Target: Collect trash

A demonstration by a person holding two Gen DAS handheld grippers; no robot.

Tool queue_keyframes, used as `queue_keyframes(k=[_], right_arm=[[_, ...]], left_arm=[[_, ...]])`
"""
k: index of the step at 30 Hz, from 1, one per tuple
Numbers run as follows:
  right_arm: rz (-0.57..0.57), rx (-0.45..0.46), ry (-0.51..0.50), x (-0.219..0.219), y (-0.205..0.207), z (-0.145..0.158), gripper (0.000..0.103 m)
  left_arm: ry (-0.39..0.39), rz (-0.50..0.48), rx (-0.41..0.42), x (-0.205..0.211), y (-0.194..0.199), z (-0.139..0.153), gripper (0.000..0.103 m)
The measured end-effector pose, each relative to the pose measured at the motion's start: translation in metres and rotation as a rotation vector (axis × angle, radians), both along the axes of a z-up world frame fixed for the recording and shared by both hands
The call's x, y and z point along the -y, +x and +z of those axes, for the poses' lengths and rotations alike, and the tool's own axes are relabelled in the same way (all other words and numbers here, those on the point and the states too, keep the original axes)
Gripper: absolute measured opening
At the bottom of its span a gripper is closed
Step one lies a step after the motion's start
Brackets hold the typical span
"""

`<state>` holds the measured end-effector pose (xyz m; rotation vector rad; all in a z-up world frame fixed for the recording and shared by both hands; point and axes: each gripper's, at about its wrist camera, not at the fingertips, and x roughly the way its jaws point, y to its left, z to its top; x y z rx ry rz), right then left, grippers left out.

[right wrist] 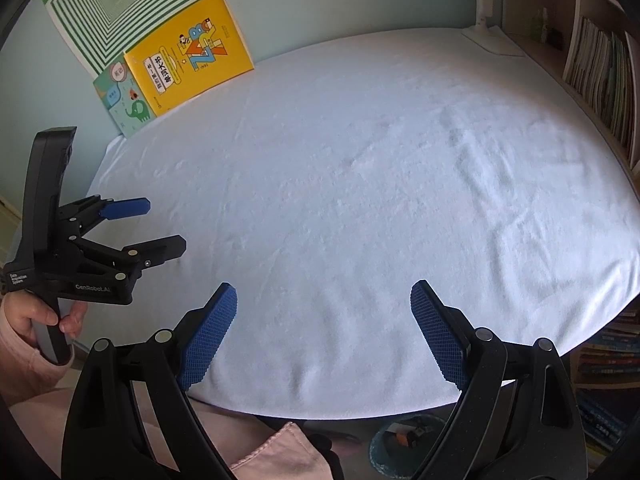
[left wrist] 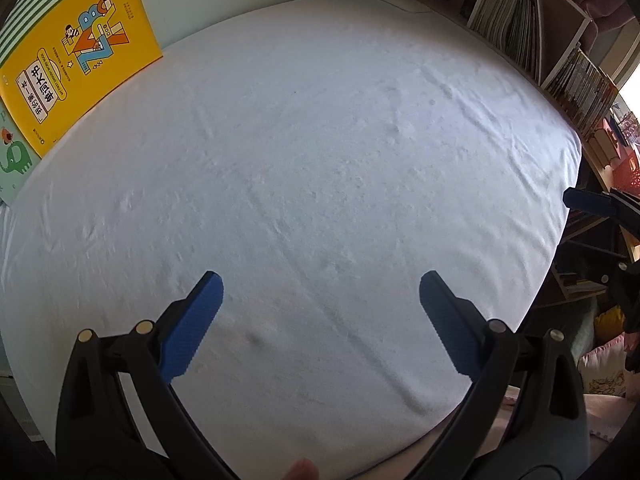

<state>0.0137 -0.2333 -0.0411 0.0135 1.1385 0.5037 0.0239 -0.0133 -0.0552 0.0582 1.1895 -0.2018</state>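
A white cloth (left wrist: 320, 152) covers the table (right wrist: 360, 184), and I see no loose trash on it. My left gripper (left wrist: 320, 284) hovers over the near part of the cloth, open, with nothing between its blue pads. The right wrist view shows it from the side as the left gripper (right wrist: 162, 226), held by a hand in a pink sleeve. My right gripper (right wrist: 324, 292) is open and empty above the near edge. One of its fingers (left wrist: 588, 200) shows at the right rim. A round teal bin (right wrist: 376, 444) with small scraps inside stands on the floor below that edge.
A yellow book (right wrist: 192, 56), a green striped board (right wrist: 120, 4) and a small elephant book (right wrist: 128, 108) lean on the back wall. A white lamp base (right wrist: 496, 40) sits at the back right. Bookshelves (left wrist: 520, 28) line the right side.
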Motion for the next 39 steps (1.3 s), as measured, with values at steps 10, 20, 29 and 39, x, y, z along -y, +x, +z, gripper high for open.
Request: queue_keyframes(k=[10, 20, 29, 39], right_arm=[[-0.002, 0.002, -0.003, 0.0003, -0.0004, 0.0004, 0.088], [-0.007, -0.003, -0.005, 0.0018, -0.0001, 0.0, 0.088], [-0.005, -0.009, -0.007, 0.0036, 0.0012, -0.0023, 0.088], [0.004, -0.014, -0.008, 0.0031, 0.0047, -0.0037, 0.088]], left_arm=[[0.001, 0.008, 0.003, -0.0031, 0.0011, 0.0009, 0.096], [0.008, 0.005, 0.0, -0.0031, 0.0024, 0.0002, 0.096], [0.018, 0.007, 0.004, -0.0018, 0.0039, -0.0006, 0.096], [0.022, 0.017, 0.005, -0.0024, 0.0049, -0.0019, 0.096]])
